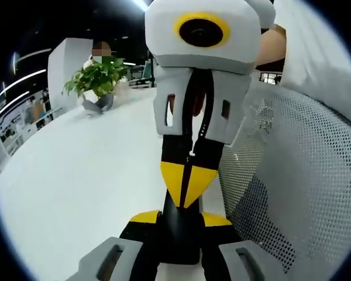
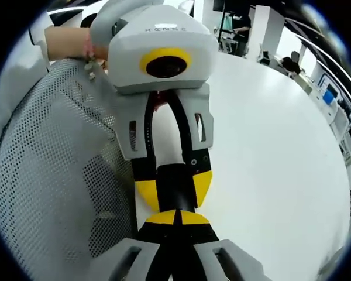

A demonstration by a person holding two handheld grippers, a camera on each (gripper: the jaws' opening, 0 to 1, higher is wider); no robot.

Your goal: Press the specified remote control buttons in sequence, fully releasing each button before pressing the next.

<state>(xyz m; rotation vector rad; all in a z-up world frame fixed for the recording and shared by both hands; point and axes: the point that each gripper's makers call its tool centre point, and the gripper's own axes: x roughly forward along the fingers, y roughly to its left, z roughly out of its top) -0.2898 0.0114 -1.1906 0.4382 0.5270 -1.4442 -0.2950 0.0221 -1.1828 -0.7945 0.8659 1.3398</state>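
A slim black remote (image 1: 179, 234) stands end-on between my left gripper's (image 1: 180, 219) yellow-tipped jaws, which are shut on its sides. My right gripper (image 1: 187, 186) comes in from above with its yellow tips together, and their point rests on the remote's near end. In the right gripper view my right gripper (image 2: 175, 218) is shut at the bottom. Its tips meet the black remote (image 2: 175, 181), which my left gripper (image 2: 174, 190) holds facing me. The remote's buttons are hidden.
Below both grippers lies a white table (image 1: 88, 175) (image 2: 263, 152). A potted green plant (image 1: 96, 79) stands at its far edge. A grey mesh chair back (image 1: 298, 181) (image 2: 52, 164) is close beside the grippers. A person's hand (image 2: 67, 42) holds the left gripper.
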